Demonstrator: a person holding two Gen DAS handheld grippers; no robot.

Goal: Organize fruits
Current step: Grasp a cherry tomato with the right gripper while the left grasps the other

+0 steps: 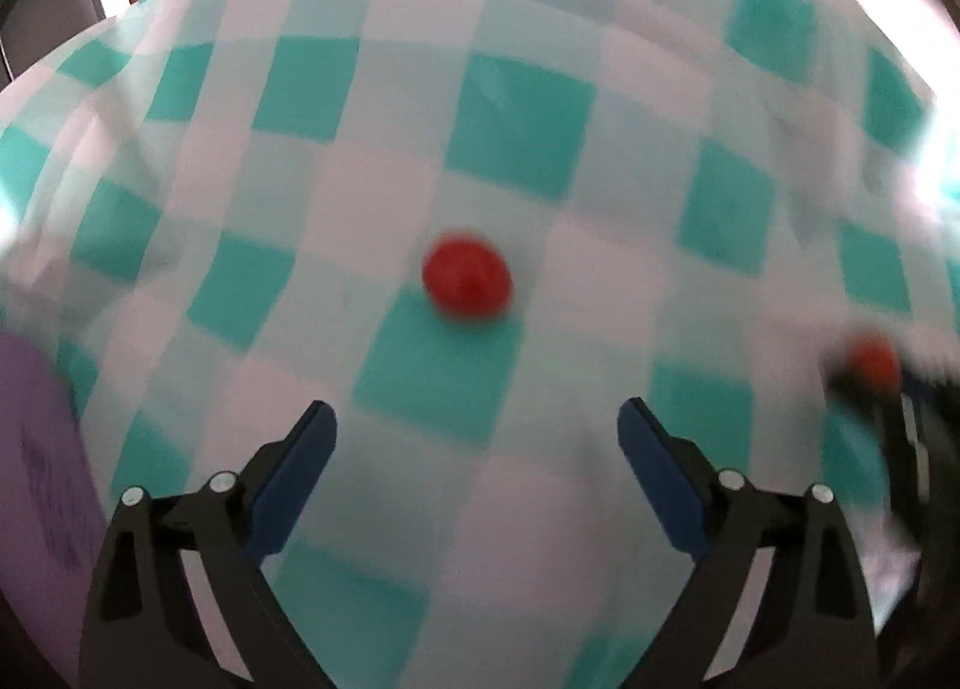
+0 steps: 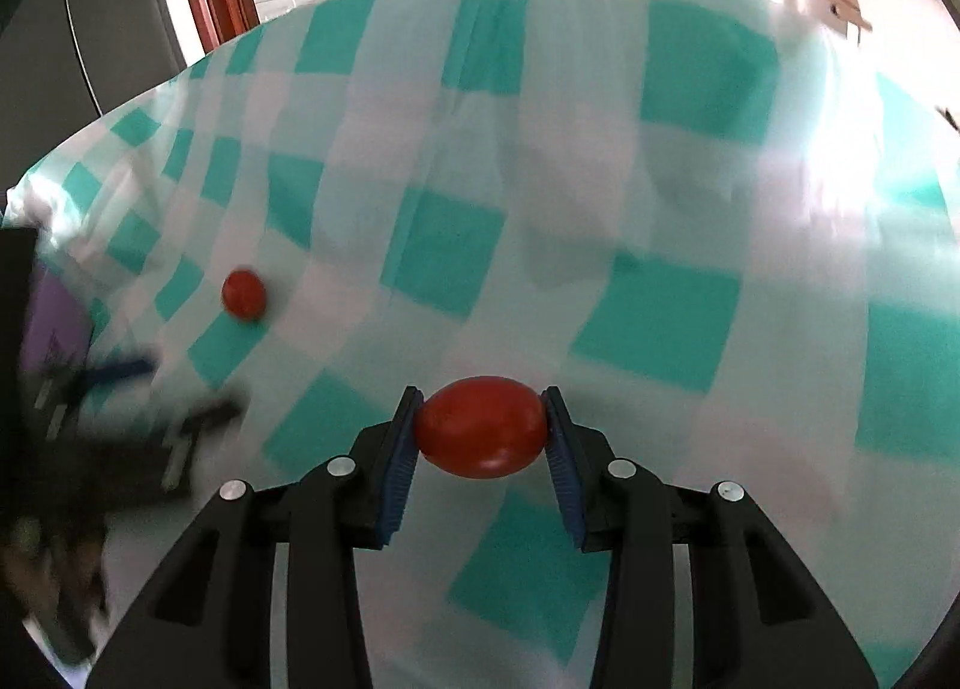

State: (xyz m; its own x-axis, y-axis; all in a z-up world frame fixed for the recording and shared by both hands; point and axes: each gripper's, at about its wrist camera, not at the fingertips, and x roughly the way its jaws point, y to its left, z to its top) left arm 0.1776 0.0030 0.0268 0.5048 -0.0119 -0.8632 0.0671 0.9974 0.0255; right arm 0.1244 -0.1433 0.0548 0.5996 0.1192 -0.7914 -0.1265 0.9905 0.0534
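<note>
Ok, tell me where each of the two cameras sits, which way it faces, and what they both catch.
Left wrist view: sits on the left claw, angled down at the checked tablecloth and a loose red tomato ahead; its open blue pads show.
Right wrist view: sits on the right claw, angled down over the same cloth; its pads grip a second tomato.
Shared: the loose tomato, the cloth, a purple object at the left edge; each view catches the other claw, blurred.
</note>
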